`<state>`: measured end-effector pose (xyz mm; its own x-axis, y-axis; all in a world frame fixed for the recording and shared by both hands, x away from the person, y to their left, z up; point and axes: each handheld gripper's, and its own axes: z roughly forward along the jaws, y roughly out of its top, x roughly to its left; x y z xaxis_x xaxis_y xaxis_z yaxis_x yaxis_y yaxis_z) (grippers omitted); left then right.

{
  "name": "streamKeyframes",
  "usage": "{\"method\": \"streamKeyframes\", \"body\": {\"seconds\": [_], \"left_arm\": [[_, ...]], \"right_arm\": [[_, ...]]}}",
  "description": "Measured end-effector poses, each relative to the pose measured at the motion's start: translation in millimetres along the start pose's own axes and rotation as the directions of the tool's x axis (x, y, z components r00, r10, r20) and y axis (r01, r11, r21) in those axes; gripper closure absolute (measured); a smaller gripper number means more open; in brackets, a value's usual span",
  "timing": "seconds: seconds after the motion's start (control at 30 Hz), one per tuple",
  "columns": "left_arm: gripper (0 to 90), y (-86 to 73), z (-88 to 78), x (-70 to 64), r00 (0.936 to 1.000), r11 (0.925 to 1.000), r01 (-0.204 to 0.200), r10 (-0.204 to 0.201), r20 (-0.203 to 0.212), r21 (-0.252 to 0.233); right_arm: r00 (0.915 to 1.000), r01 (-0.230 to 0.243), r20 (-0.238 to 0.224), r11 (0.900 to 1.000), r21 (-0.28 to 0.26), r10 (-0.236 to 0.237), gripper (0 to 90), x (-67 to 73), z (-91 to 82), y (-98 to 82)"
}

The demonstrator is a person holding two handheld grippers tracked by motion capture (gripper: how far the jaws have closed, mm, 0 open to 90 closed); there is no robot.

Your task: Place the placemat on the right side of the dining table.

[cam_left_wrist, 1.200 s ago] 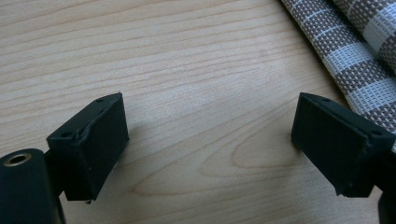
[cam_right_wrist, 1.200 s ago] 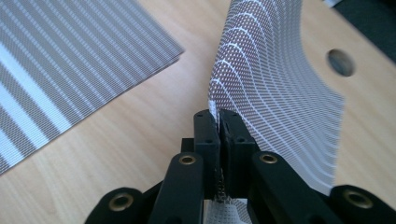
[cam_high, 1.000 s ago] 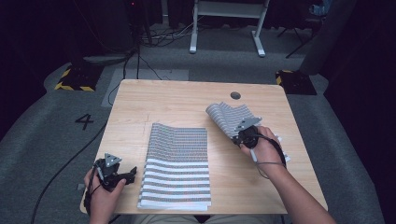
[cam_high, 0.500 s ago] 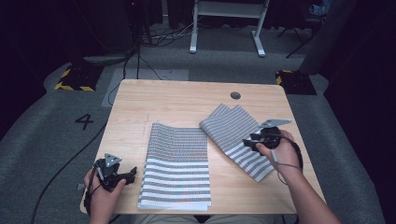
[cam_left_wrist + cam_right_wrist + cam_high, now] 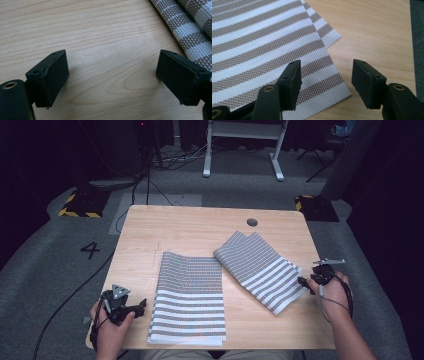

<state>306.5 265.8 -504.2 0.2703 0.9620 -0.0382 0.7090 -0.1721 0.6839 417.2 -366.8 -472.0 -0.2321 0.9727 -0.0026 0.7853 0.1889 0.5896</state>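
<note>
Two woven placemats with brown and white stripes lie on the wooden table (image 5: 190, 227). One placemat (image 5: 187, 295) lies square in the middle, near the front edge. The other placemat (image 5: 260, 267) lies flat and slanted to its right. My right gripper (image 5: 303, 283) sits at that mat's right corner. Its jaws have just been opening and now stand open above the mat's corner (image 5: 322, 75), with nothing pressed between them (image 5: 327, 62). My left gripper (image 5: 136, 306) rests open at the front left over bare wood (image 5: 112, 53), and the middle mat's edge (image 5: 190, 32) lies just beyond it.
A round cable hole (image 5: 252, 222) sits in the table near the far edge. The table's right edge (image 5: 410, 50) runs close beside my right gripper. Grey carpet, cables and a white stand's legs (image 5: 240, 150) lie beyond the table.
My right gripper carried the slanted mat out to the right, spread it flat and let go of it. The left gripper stayed still.
</note>
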Motion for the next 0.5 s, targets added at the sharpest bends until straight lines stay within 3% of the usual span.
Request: {"method": "streamKeyframes", "body": {"seconds": [0.1, 0.2, 0.4, 0.47, 0.5], "left_arm": [[11.5, 0.0, -0.1, -0.2, 1.0000, 1.0000, -0.001, 0.001, -0.002, 0.000], [11.6, -0.1, -0.4, -0.2, 1.0000, 1.0000, -0.004, 0.004, -0.004, 0.003], [11.6, -0.2, -0.6, -0.8, 1.0000, 1.0000, -0.005, 0.005, -0.003, 0.001], [11.6, -0.3, -0.4, -1.3, 1.0000, 1.0000, 0.000, 0.000, 0.000, -0.001], [11.6, -0.4, -0.4, -1.3, 1.0000, 1.0000, 0.000, 0.000, 0.000, -0.001]], "right_arm": [[0.9992, -0.032, -0.024, 0.999, 0.017, 0.032, 41.6, -0.1, 4.5, -5.9], [0.9996, -0.026, -0.005, 1.000, 0.004, 0.026, 44.5, 3.7, 4.8, -7.5], [0.9989, 0.008, -0.047, 0.999, 0.039, -0.006, 76.8, 8.6, 3.0, -1.8], [0.9980, 0.028, -0.059, 0.998, 0.062, -0.025, 84.0, 9.5, 3.8, 2.3], [0.9982, 0.047, -0.041, 0.997, 0.066, -0.044, 85.5, 9.8, 4.6, 3.9]]}}
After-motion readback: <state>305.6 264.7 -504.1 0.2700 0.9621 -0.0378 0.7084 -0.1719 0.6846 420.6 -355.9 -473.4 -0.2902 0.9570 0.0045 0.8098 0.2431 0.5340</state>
